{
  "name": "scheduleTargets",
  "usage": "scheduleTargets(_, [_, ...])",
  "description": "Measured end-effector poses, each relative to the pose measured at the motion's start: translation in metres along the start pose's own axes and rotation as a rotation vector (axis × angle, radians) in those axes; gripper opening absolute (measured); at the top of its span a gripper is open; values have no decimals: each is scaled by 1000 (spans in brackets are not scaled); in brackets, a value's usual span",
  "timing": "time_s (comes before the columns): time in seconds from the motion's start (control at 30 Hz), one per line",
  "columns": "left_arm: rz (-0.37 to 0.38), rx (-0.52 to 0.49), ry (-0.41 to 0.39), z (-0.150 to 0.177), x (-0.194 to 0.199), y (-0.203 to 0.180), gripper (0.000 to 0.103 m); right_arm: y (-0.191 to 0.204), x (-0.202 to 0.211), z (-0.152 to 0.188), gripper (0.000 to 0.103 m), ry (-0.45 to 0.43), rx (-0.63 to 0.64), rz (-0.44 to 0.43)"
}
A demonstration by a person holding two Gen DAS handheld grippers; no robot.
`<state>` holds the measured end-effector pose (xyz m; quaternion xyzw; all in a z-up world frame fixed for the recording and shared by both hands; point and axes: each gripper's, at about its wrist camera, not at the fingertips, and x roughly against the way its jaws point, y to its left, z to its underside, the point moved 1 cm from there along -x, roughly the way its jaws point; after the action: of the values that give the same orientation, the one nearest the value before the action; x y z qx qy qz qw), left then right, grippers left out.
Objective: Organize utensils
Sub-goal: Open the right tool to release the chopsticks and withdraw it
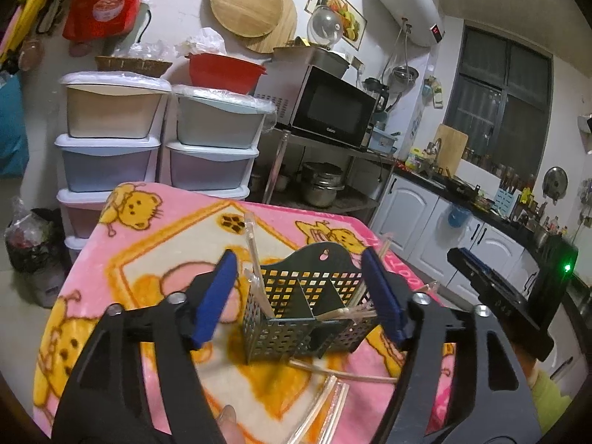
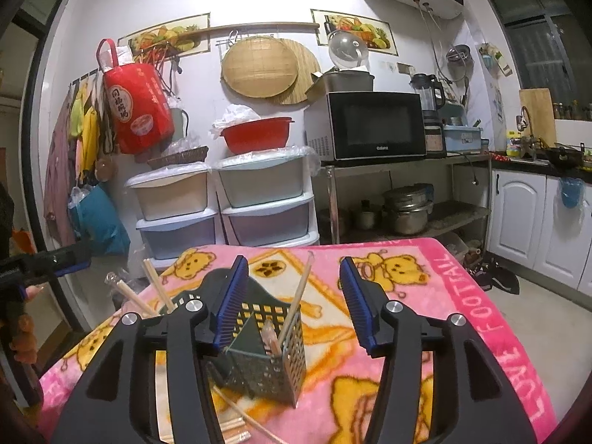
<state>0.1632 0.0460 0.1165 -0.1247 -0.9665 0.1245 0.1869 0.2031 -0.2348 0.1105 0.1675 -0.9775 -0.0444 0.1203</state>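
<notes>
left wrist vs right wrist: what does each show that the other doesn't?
Left wrist only: the window, the knife block on the counter, loose chopsticks on the blanket in front of the caddy, and the right gripper at right.

Right wrist only: the doorway and clothes hanging at far left, and the blender in full.

Both: the perforated caddy holding chopsticks on the pink bear blanket, the microwave, the stacked drawers, the red bowl. Both pairs of jaws stand open, holding nothing.
</notes>
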Motion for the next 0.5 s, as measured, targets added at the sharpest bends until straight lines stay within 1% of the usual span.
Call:
scheduleTargets(0.07, [4,3,-2,2,4,0,74,-1,3,2,51,6,-6,3])
scheduleTargets(0.27, [6,8,-12,6,14,-3,88,-1,14,5,54,7,-11,6])
scheduleTargets(0.37, [4,12,-16,8,17,-2,92,0,20,7,56,7,-9,3])
scheduleTargets(0.5, [-8,12,-15,15,24,-1,92,1,24,9,57,13,-7,3])
